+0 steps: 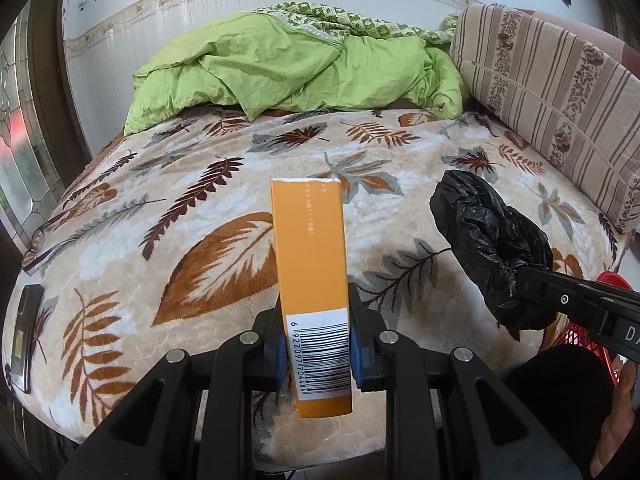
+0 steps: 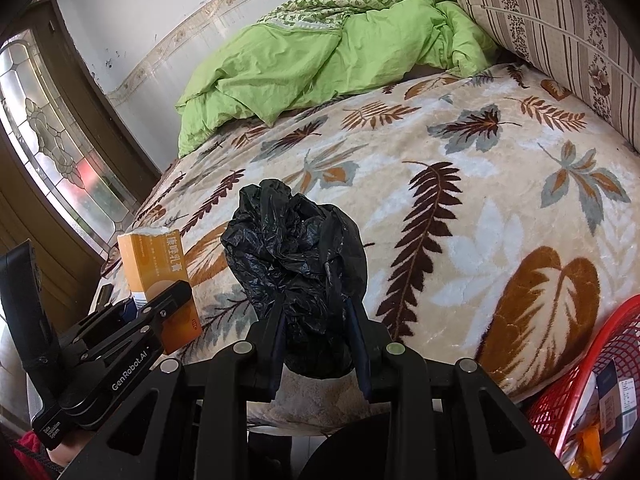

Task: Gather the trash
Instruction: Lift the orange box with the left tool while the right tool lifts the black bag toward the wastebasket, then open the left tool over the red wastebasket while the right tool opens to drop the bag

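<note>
Nearest your left wrist camera, your left hand-held gripper [image 1: 316, 354] is clamped on a tall orange box [image 1: 310, 288], its blue pads pressing the narrow sides right at the barcode label, so the box stands upright between them and juts forward over the bed. Beside it on the right, your right hand-held gripper [image 2: 320, 340] is closed around a crumpled black plastic bag [image 2: 296, 264]; the fingers [image 2: 276, 340] sink into the bag's lower part and the bulk of it bulges out ahead of them (from the left camera the same bag [image 1: 490, 256] shows as a dark wad at the tip of the other tool). Both items are lifted clear of the bedding, near each other but apart. Down at the lower right of the right view sits a red mesh basket [image 2: 560, 404] beside the bed's edge, with some packaging inside it. A small dark flat object [image 1: 26, 336] lies near the left edge of the bed; you cannot tell what it is. Under everything spreads the leaf-patterned blanket [image 1: 208, 208] covering the bed. Farther back a green quilt [image 1: 288, 72] lies rumpled against the wall, and a striped cushion [image 1: 552, 96] leans along the right side
</note>
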The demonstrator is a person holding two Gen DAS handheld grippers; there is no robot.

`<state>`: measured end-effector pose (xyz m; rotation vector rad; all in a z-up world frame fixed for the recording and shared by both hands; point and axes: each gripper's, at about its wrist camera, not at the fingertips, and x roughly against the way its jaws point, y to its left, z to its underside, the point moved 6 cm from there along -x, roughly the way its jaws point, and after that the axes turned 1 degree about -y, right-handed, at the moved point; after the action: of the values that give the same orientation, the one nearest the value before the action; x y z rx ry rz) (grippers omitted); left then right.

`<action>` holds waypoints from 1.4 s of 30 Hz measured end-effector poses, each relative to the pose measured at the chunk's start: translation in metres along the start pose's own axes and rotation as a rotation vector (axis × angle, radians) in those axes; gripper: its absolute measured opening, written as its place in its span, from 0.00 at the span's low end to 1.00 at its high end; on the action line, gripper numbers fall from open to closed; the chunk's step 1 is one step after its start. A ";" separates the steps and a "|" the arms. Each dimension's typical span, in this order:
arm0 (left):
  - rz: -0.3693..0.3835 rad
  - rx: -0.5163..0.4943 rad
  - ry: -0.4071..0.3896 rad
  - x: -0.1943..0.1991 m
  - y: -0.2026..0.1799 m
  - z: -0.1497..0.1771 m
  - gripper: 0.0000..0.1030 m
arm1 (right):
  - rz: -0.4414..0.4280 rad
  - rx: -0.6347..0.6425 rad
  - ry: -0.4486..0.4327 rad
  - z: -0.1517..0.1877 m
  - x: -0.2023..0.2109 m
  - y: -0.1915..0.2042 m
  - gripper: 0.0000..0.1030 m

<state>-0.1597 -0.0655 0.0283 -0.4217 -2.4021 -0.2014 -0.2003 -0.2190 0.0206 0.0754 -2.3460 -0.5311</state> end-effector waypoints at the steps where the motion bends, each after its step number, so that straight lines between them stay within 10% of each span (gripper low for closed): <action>1: 0.000 -0.001 0.000 0.000 0.000 0.000 0.22 | 0.000 0.001 0.000 0.000 0.000 0.000 0.29; 17: 0.030 0.002 0.004 -0.003 -0.007 0.002 0.22 | 0.000 -0.002 0.000 0.000 0.000 -0.001 0.29; 30: 0.394 -0.161 -0.035 0.041 -0.117 -0.035 0.22 | 0.076 -0.196 -0.120 -0.002 0.109 -0.067 0.29; 42: 0.763 -0.336 0.191 0.050 -0.283 -0.004 0.22 | 0.371 -0.495 -0.181 0.073 0.226 -0.193 0.30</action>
<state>-0.2928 -0.3184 0.0551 -1.3603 -1.8637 -0.2785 -0.4344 -0.4151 0.0411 -0.6462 -2.2518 -0.9366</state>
